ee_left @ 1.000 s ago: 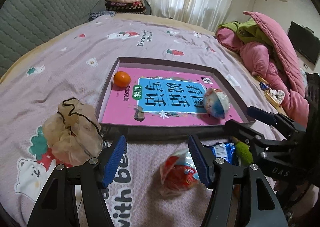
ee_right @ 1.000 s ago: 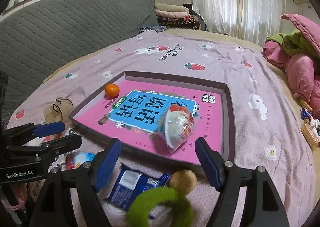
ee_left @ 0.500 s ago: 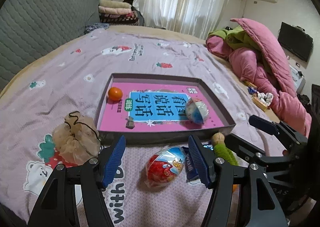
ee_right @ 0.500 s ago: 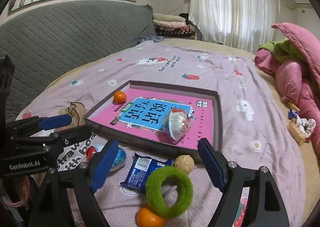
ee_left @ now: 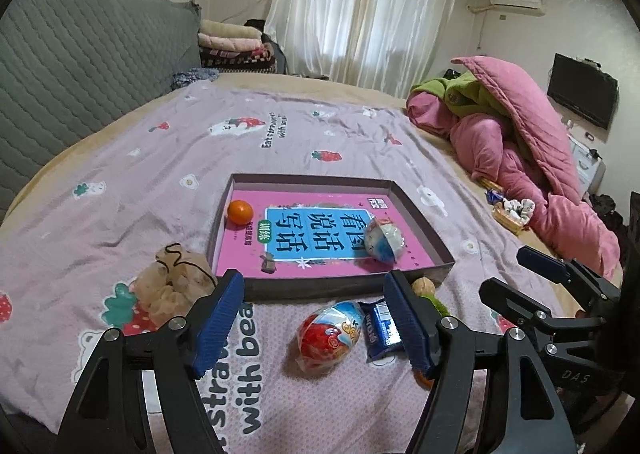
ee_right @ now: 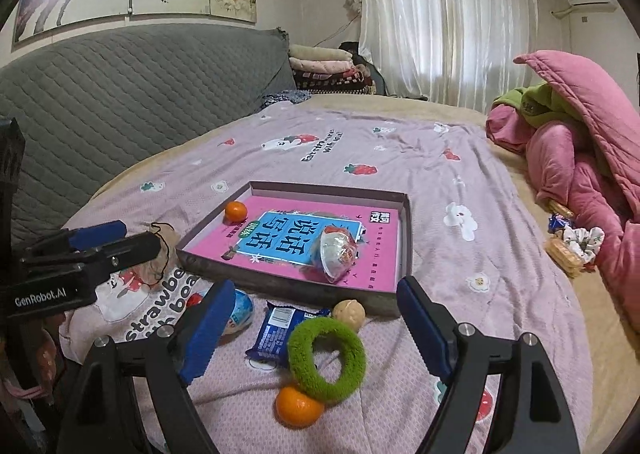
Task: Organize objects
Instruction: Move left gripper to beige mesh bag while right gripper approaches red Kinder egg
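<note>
Here, from the left wrist view, the left gripper (ee_left: 316, 318) hangs above the near edge of the lilac bedsheet (ee_left: 168, 157) with its jaws opening and nothing pressed between them; a red foil egg (ee_left: 332, 334) lies on the sheet below the gap, just beside a blue snack packet (ee_left: 378, 330). Beyond them sits the shallow tray (ee_left: 424, 221), its near wall close to both, holding a small orange (ee_left: 240, 211) in its far left corner and a pale foil egg (ee_left: 384, 240) toward the right side. A beige scrunchie (ee_left: 172, 286) rests left of the tray, apart from it. From the right wrist view, the right gripper (ee_right: 316, 330) stands wide and empty over a green fuzzy ring (ee_right: 326, 360), which touches a loose orange (ee_right: 298, 406) and a walnut (ee_right: 349, 314) by the tray's front wall. Open sheet stretches to the right of the tray toward the pink quilt (ee_right: 580, 157).
</note>
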A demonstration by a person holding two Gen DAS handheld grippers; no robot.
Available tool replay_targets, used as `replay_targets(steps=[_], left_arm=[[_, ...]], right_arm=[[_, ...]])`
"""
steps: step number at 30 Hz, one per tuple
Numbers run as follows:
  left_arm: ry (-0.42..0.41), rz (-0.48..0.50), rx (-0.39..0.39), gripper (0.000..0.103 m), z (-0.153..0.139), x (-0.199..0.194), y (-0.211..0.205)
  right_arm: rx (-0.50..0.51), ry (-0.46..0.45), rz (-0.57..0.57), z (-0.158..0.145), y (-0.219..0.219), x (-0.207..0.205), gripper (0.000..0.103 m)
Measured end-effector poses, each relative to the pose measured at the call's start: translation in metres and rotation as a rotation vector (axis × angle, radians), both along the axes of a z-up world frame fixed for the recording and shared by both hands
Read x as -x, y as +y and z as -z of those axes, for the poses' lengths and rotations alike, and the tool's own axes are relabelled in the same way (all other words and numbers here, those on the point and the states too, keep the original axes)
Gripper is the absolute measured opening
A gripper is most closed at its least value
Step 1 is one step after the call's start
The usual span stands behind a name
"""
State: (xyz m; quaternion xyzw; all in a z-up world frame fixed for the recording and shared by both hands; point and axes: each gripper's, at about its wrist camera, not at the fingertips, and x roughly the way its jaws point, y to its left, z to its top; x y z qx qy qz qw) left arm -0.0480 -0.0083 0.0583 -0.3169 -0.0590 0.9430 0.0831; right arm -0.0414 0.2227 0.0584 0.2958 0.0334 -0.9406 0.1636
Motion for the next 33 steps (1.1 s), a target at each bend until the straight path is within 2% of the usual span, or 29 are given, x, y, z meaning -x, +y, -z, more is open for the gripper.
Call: replay_targets(steps=[7,20,29,33], left_arm=[[0.002,-0.014,-0.003,0.074,-0.002,-0.009,-0.014],[0.020,-0.023,-0.006,0.074,-0.010,-0.022,-0.039],[-0.004,-0.026,-0.006,0.074,0.007,-0.020,-0.060],[-0.027,-0.030,-0.010,0.074,0.019,-0.014,-0.069]], right_arm=[[0.001,0.010,-0.004,-0.005,-0.009,-0.009,0.083],[-0.022,0.013,-0.059,-0.008,-0.056,-0.025,0.083],[0.026,-0.025,-0.063,0.006,-0.074,-0.026,0.083],[0.002,-0.051,-0.062,0.017,-0.085,-0.023,0.086]])
